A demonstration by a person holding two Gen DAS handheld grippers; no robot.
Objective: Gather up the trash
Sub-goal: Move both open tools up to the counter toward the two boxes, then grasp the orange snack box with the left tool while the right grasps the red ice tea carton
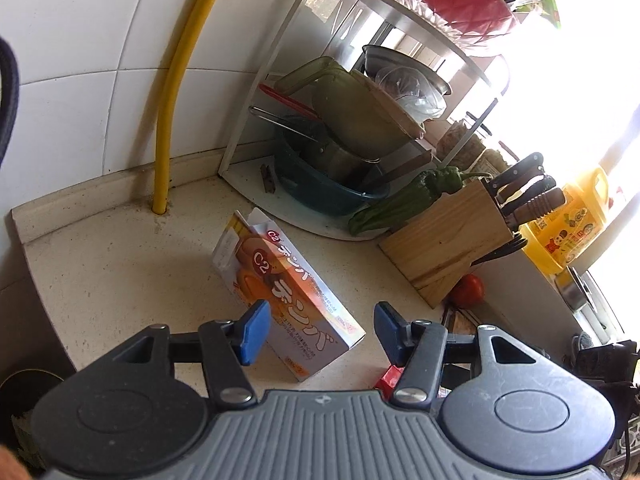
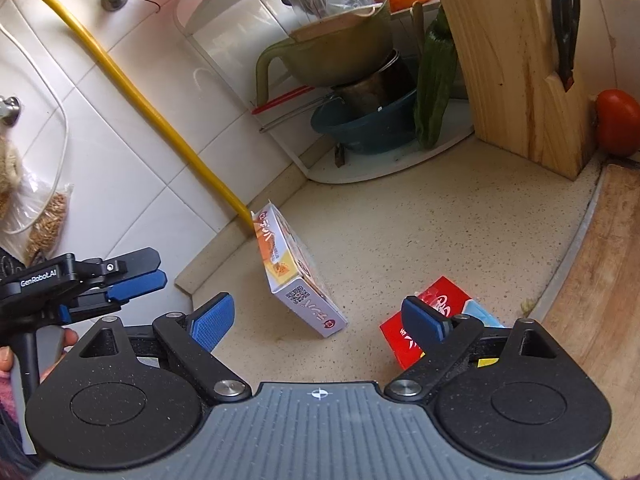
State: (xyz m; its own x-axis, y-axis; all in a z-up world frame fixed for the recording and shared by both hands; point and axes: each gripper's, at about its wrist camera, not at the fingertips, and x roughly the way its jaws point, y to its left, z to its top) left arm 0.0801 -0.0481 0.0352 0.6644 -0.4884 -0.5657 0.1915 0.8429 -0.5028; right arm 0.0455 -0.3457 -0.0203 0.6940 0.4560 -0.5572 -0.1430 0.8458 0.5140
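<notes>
Both your claws, left and right, are open and hold nothing; the orange box lies just ahead of them.

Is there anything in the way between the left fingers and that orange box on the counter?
Nothing visible blocks it. The left gripper is open and empty, and the orange box lies on the bare counter right ahead of it. The red box and the knife block sit off to the side.
</notes>
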